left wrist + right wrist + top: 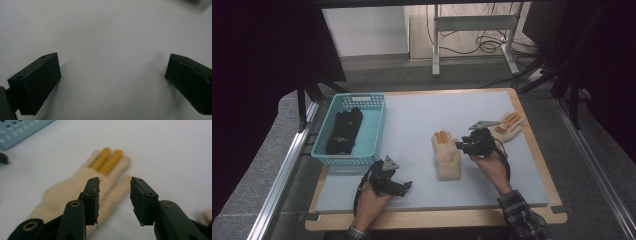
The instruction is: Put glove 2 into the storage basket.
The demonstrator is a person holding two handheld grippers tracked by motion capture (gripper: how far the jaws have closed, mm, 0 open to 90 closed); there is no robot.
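Observation:
A cream knitted glove [447, 155] with orange fingertips lies flat on the pale mat, fingers pointing away. In the right gripper view the same glove [75, 185] lies just beyond the jaws, its thumb in line with the gap. My right gripper [460, 146] [115, 195] hovers at the glove's right edge, open, its pads pressing on nothing. A second cream glove [509, 125] lies behind the right hand near the table's right edge. My left gripper [404, 186] [112, 82] rests low over bare mat at the front left, jaws wide open and empty.
A teal plastic basket [349, 97] [15, 132] stands at the mat's left side with black gloves [344, 131] inside. The wooden table edge [437, 217] runs along the front. Metal rails flank the table on both sides.

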